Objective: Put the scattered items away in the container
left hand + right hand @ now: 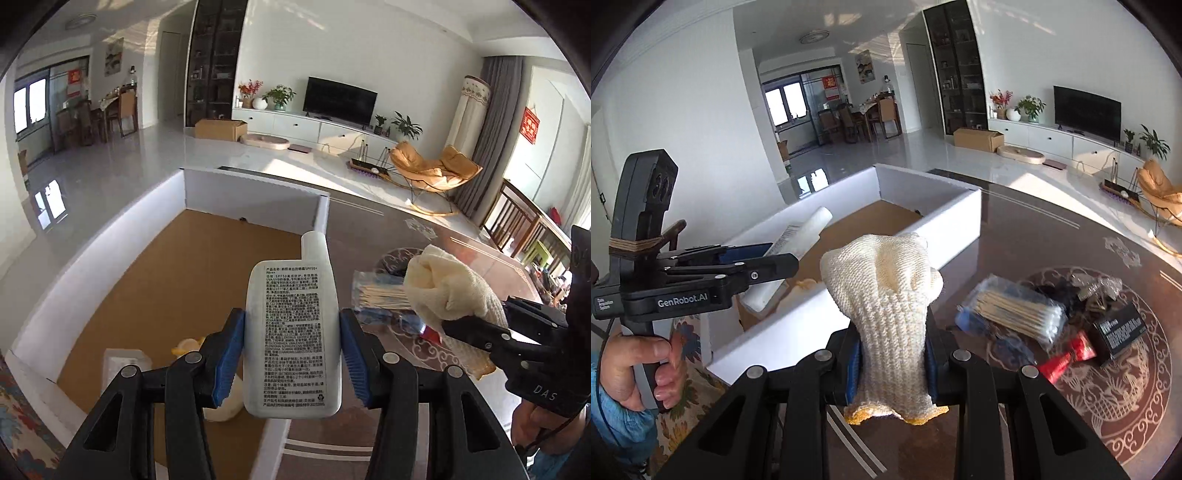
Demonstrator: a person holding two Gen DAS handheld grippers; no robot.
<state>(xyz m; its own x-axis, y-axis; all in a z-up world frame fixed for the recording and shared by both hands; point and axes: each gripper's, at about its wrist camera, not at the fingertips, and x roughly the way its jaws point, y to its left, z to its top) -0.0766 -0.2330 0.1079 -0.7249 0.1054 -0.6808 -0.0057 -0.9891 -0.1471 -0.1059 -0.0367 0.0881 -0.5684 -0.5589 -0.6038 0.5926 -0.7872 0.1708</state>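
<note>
White bottle (291, 332) hangs above box rim (321, 221).

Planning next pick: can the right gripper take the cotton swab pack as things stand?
Probably not yet. The right gripper is shut on the knitted cloth; the cotton swab pack lies uncovered on the table, so the path looks free.

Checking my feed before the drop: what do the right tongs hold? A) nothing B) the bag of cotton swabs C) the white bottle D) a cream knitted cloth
D: in the right wrist view the right tongs pinch the cream knitted cloth; the swab bag lies on the table.
</note>
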